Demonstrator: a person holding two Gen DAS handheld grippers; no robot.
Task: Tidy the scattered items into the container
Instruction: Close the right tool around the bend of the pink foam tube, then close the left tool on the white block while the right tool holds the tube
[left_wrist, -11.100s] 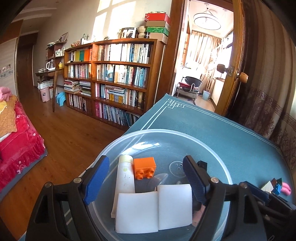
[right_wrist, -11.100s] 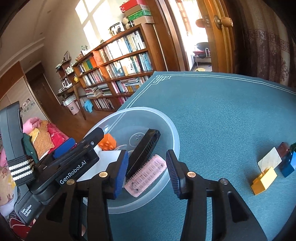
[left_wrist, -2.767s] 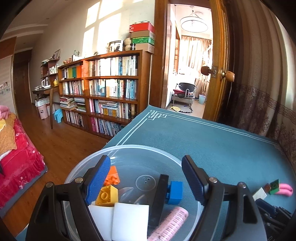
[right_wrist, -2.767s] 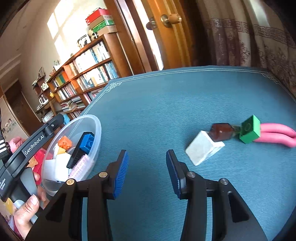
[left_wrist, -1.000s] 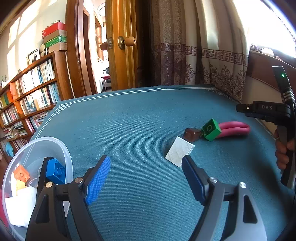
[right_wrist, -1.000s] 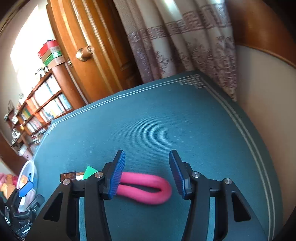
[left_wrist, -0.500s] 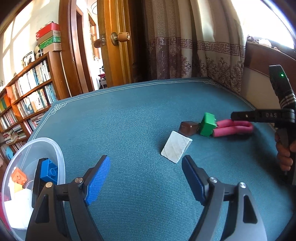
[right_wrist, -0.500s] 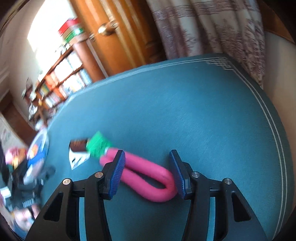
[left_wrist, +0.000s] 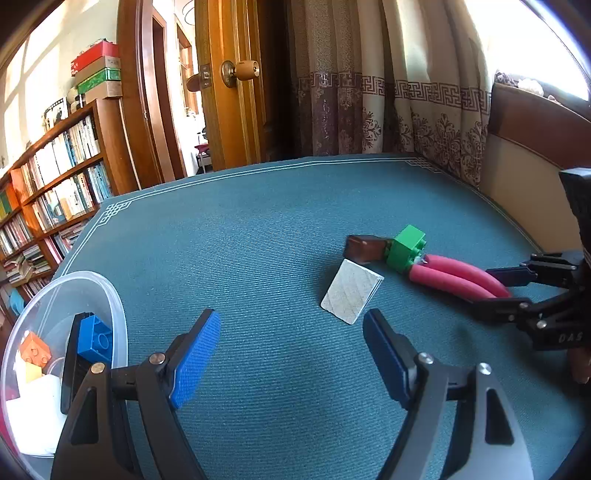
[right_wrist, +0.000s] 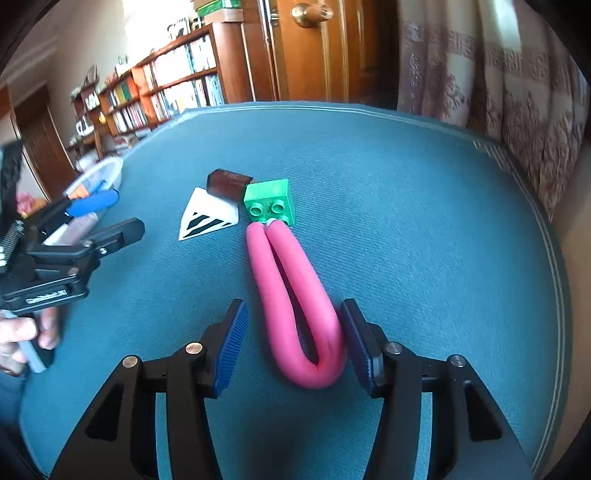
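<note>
Around the bent pink foam roller (right_wrist: 295, 295), ribbed right tongs (right_wrist: 291, 343) gape; left tongs (left_wrist: 291, 354) empty, wide.

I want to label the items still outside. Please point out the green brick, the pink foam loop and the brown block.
green brick (right_wrist: 269, 201), right wrist view, studded face.
pink foam loop (right_wrist: 321, 373), right wrist view, bend.
brown block (left_wrist: 365, 249), left wrist view, side face.

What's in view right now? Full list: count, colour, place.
Table: 1, teal cloth.
Foam loop: 1, pink, bend between right gripper's fingers.
Green brick: 1, at loop's ends.
Brown block: 1, beside green brick.
Card: 1, white with black stripes, by brown block.
Tub: 1, clear, table's edge; holds blue brick, orange brick, white pieces.
Bookshelf: 1, wooden, background.
Door: 1, wooden.
Curtain: beige, patterned.
Left gripper: open, empty.
Right gripper: open, straddling loop.
</note>
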